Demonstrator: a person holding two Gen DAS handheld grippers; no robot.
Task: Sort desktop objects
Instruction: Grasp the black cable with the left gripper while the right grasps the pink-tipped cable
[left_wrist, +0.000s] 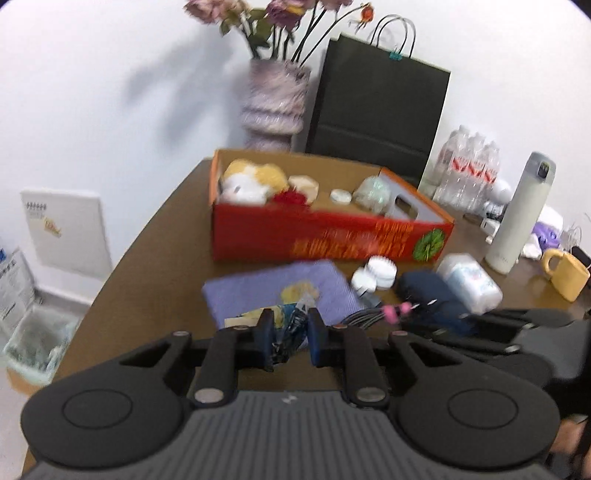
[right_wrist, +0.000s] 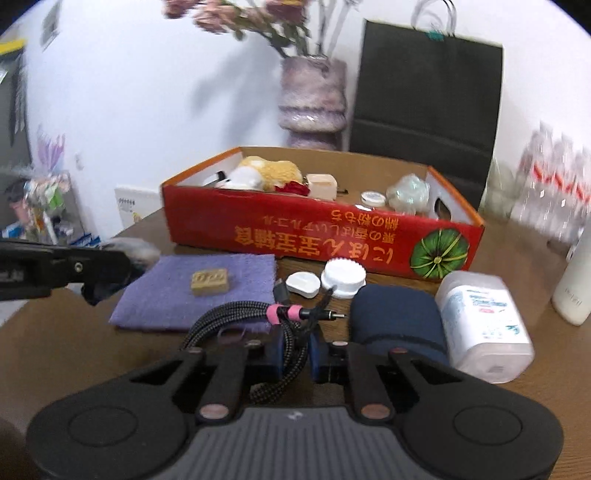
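Right tongs (right_wrist: 295, 349) clench the coiled cable (right_wrist: 236, 317); left tongs (left_wrist: 290, 343) grip what looks like a crinkly wrapper (blurred). Loose coils could snag the red box (right_wrist: 295, 236) rim.

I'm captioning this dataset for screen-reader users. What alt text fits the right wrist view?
The right gripper is shut on a coiled braided cable bound with pink ties, on a brown table. Behind lie a purple cloth with a small tan block, white lids, a navy roll and a red box of odds and ends.
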